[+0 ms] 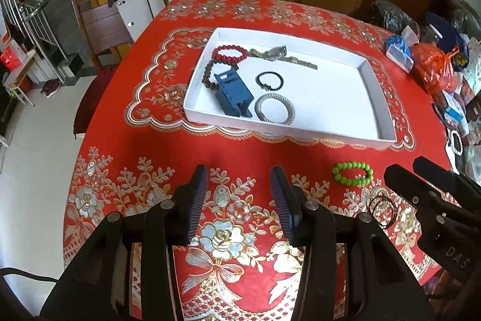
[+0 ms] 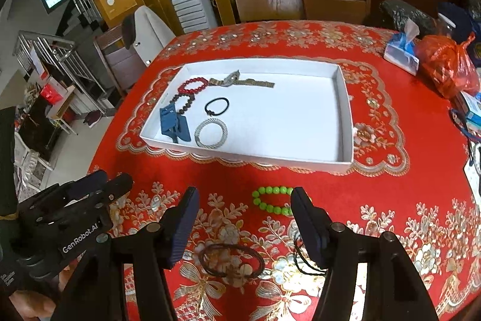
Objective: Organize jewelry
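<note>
While the white tray point(image 2: 345, 116) is already holding several bracelets in its left half, three pieces are being left out on the table point(image 2: 390, 194) below it. Both grippers are being held open and empty: the left gripper point(image 1: 239, 188) over bare cloth, the right gripper point(image 2: 243, 209) above a brown hair tie point(image 2: 231, 260). The green bead bracelet point(image 2: 272, 200) is lying just beside the right gripper's right finger point(image 2: 306, 224), and what is possibly a thin black cord point(image 2: 309, 263) is being half hidden there. A closing grip could be snagging that cord or nudging the beads aside.
</note>
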Demonstrator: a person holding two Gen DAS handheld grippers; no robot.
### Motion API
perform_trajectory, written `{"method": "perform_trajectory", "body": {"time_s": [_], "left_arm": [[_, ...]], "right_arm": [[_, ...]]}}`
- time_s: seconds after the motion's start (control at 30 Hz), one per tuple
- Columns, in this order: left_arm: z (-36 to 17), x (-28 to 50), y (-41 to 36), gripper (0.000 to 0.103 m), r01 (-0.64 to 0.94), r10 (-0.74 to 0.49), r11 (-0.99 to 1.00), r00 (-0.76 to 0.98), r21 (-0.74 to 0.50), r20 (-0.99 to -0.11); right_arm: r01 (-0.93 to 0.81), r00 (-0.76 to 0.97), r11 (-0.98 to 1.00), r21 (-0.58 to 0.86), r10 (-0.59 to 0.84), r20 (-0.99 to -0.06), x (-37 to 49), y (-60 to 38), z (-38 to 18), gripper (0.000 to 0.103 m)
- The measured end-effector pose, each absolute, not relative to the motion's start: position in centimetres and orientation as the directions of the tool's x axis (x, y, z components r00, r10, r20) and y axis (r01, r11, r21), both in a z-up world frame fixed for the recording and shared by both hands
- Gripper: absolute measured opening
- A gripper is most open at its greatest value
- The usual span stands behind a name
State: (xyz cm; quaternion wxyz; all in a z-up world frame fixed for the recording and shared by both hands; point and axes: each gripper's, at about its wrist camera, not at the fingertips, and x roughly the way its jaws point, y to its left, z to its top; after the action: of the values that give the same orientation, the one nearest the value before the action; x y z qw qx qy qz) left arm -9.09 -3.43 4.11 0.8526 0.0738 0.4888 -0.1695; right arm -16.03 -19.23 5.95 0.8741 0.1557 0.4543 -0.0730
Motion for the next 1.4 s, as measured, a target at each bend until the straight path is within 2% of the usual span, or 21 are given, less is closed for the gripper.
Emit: {"method": "perform_trajectory", "body": {"time_s": [0.97,1.23,1.4], "left_arm": [[2.6,-10.1,-4.7,0.042,0.410,-0.217,0.912,0.424,-0.028,-0.879],[1.9,-10.4,-4.8,0.043,0.436,-0.260,0.896,0.365,-0.083,-0.894],[1.2,-11.2,-5.1,0.052,0.477,-0.288,0.872,0.326,-0.106,-0.900]], "right_arm": [[0.304,0.554,0.929,0.210,0.006,-0.832,-17.7,-21.0,4.9,0.061],[0.319,0.536,0.928,0.193,-0.009,-0.844,-19.3,-22.3,4.3,0.061],[0.339,0.510,0.921,0.192,-0.009,-0.860,-20.3,-22.9,3.0,0.061]]}}
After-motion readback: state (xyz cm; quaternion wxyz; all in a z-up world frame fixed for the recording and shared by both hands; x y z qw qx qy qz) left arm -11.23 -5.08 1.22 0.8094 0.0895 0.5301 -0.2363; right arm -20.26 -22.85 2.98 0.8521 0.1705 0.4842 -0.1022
